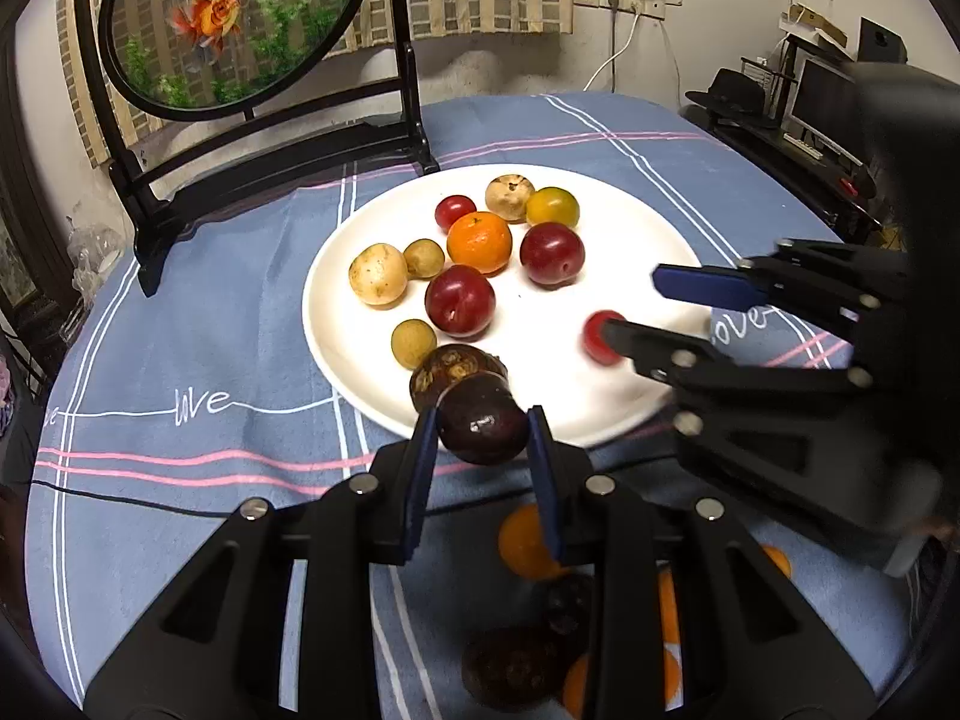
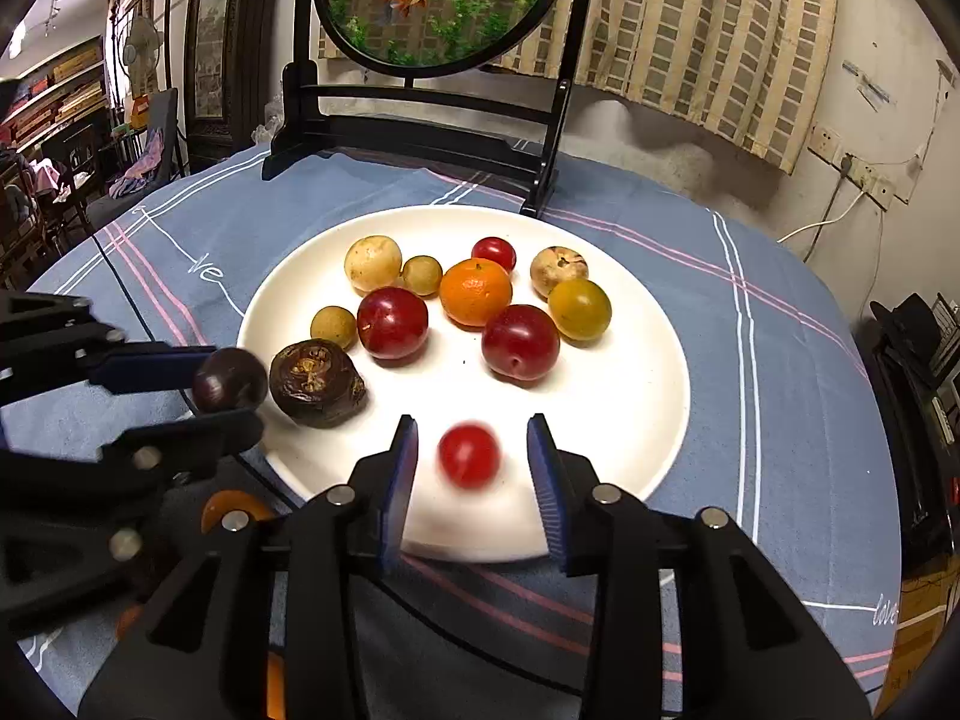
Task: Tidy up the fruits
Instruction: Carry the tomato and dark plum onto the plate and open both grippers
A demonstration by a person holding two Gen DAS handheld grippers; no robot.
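A white plate (image 1: 624,222) (image 2: 636,372) on the blue cloth holds several fruits: a mandarin (image 1: 479,241) (image 2: 475,291), two red plums (image 1: 459,300) (image 1: 551,253), pale round fruits and a brown wrinkled fruit (image 1: 453,369) (image 2: 315,382). My left gripper (image 1: 480,438) (image 2: 231,384) is shut on a dark purple fruit (image 1: 483,427) (image 2: 230,380) over the plate's near rim. My right gripper (image 2: 472,450) (image 1: 633,307) stands open over the plate. A blurred red cherry tomato (image 2: 469,456) (image 1: 600,336) lies between its pads without touching them.
A round goldfish screen on a black stand (image 1: 240,144) (image 2: 420,120) stands behind the plate. More oranges (image 1: 525,543) and dark fruits (image 1: 510,666) lie on the cloth below my left gripper. A desk with a monitor (image 1: 822,108) is at the right.
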